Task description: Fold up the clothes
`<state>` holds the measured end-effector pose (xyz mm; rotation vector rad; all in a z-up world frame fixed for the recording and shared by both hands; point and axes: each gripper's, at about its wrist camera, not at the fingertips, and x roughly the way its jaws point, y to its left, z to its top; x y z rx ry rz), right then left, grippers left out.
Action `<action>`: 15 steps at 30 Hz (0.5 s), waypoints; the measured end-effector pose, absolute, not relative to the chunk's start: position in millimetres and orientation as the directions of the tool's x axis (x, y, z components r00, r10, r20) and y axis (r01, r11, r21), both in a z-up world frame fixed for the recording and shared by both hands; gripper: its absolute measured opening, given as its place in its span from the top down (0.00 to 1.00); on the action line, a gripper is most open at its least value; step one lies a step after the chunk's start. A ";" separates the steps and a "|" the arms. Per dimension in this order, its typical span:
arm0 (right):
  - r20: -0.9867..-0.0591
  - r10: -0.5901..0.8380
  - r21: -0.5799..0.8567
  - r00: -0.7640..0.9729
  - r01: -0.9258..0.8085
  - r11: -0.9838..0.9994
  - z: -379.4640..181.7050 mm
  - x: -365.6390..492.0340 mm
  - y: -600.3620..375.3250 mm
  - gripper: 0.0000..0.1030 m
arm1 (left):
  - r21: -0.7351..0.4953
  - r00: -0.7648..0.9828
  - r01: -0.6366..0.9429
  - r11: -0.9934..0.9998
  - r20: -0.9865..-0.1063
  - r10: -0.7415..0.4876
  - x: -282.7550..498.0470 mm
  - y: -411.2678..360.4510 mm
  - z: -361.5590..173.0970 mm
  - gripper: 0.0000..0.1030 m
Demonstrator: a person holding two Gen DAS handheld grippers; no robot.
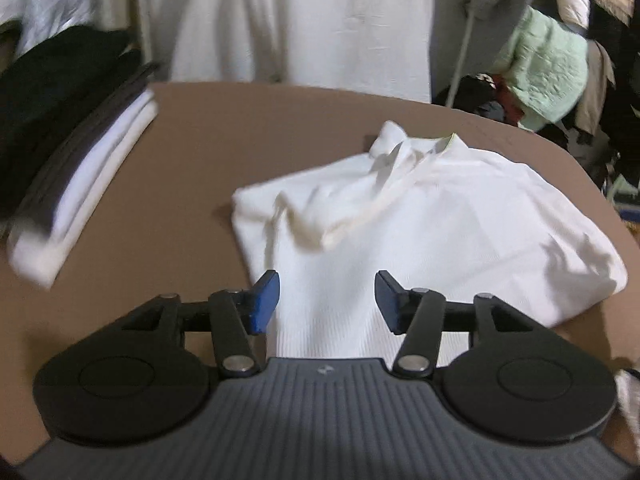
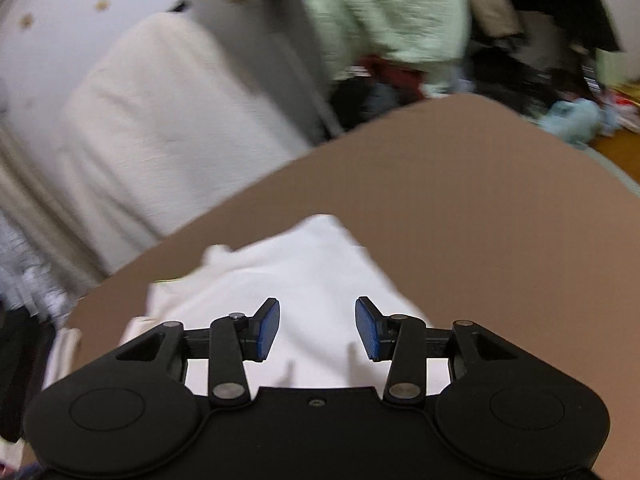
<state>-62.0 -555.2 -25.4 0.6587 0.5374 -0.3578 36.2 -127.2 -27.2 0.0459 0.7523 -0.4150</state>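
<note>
White shirt (image 1: 432, 216): soft cloth with a fine ribbed knit, matt, creased at the collar, lying ahead of the left hand-held gripper (image 1: 327, 300). Desk (image 1: 224, 152): smooth, matt brown surface without visible grain. Left hand-held gripper: matt black plastic arms, shiny metal pivot pins, blue textured pads (image 1: 267, 300), grey ribbed plastic body. Right hand-held gripper (image 2: 317, 328): the same matt black plastic, metal pins and blue ridged pads (image 2: 369, 330), over the white cloth. Folded stack (image 1: 80, 192), left of the left hand-held gripper: smooth white and dark cloth layers. Pale green garment (image 1: 548, 68), beyond to the right: quilted, puckered cloth, matt.
</note>
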 end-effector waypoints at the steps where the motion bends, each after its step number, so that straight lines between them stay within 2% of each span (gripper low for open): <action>1: -0.564 -0.121 0.488 0.817 0.447 0.750 -25.3 -53.7 -551.5 0.52 | -0.107 0.644 0.398 0.911 -0.675 -0.361 50.1 -134.2 -32.9 0.46; 4: -0.552 -0.079 0.471 0.830 0.388 0.792 -25.0 -27.7 -541.0 0.51 | -0.078 0.629 0.404 0.911 -0.699 -0.339 84.6 -152.5 -50.4 0.43; 6: -0.560 -0.097 0.425 0.823 0.386 0.819 -26.3 -9.3 -544.5 0.47 | -0.075 0.617 0.405 0.911 -0.713 -0.333 105.5 -161.0 -60.7 0.41; 10: -0.588 -0.151 0.359 0.795 0.424 0.831 -36.2 24.7 -571.6 0.46 | -0.066 0.620 0.411 0.909 -0.711 -0.332 132.5 -173.1 -78.2 0.38; 14: -0.680 -0.249 0.118 0.690 0.438 0.891 -54.1 67.8 -590.4 0.46 | 0.007 0.645 0.465 0.885 -0.688 -0.333 131.9 -179.0 -89.5 0.37; 15: -0.697 -0.247 0.094 0.674 0.426 0.900 -62.4 75.3 -595.8 0.46 | 0.021 0.640 0.491 0.871 -0.687 -0.344 131.2 -179.9 -92.1 0.37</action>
